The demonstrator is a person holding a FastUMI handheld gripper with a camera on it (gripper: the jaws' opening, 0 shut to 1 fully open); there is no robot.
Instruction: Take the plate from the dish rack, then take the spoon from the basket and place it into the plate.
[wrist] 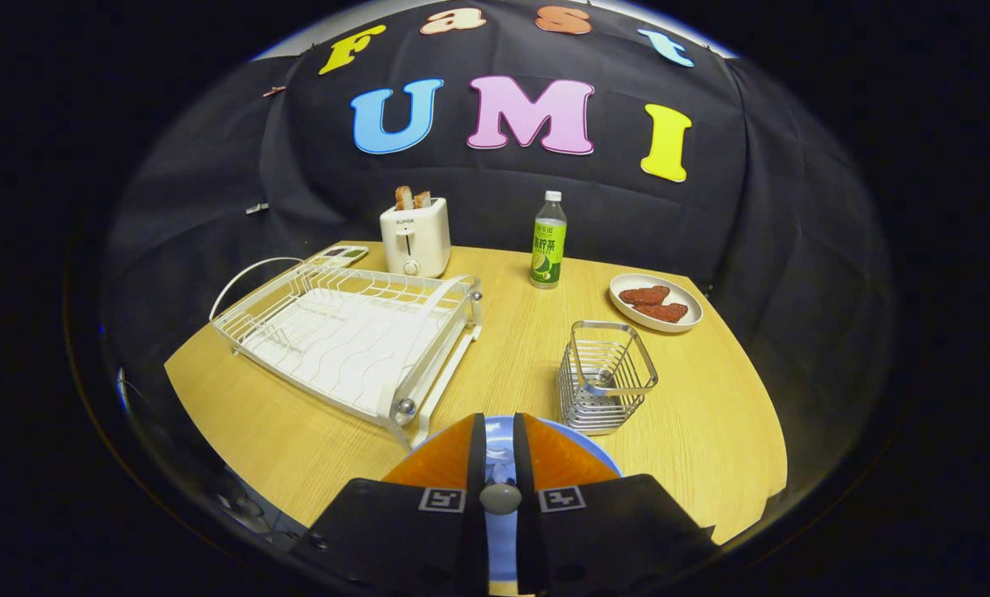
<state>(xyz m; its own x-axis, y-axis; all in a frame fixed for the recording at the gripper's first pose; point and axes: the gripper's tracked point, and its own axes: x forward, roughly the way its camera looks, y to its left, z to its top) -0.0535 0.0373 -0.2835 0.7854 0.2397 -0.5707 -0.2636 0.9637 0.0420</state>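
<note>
The white wire dish rack [350, 336] stands empty on the light wooden table [511, 365], and a round blue plate [582, 452] lies flat on the table just under and behind the gripper's [499, 452] fingers, between the rack's near corner and the small square wire basket [604, 375]; so the first step, getting the plate out of the rack, looks done. The gripper's fingers stand close together with only a thin slot between them, and in that slot a slim silvery thing shows, ending in a rounded grey knob near the finger bases. It is most likely the metal spoon [500, 496], pinched by its handle, though its bowl cannot be made out. The basket itself looks empty apart from something small and shiny at its perforated bottom, too small to tell what; that fits the spoon being out of it already. If so, the task is close to its end: what is left is to lower the spoon onto the blue plate and let the fingers part. Farther back, well apart from all this, stand a white toaster [414, 236] with bread slices in it, a green-labelled drink bottle [548, 242] and a white plate of reddish meat pieces [655, 302], none of which the task concerns.
</note>
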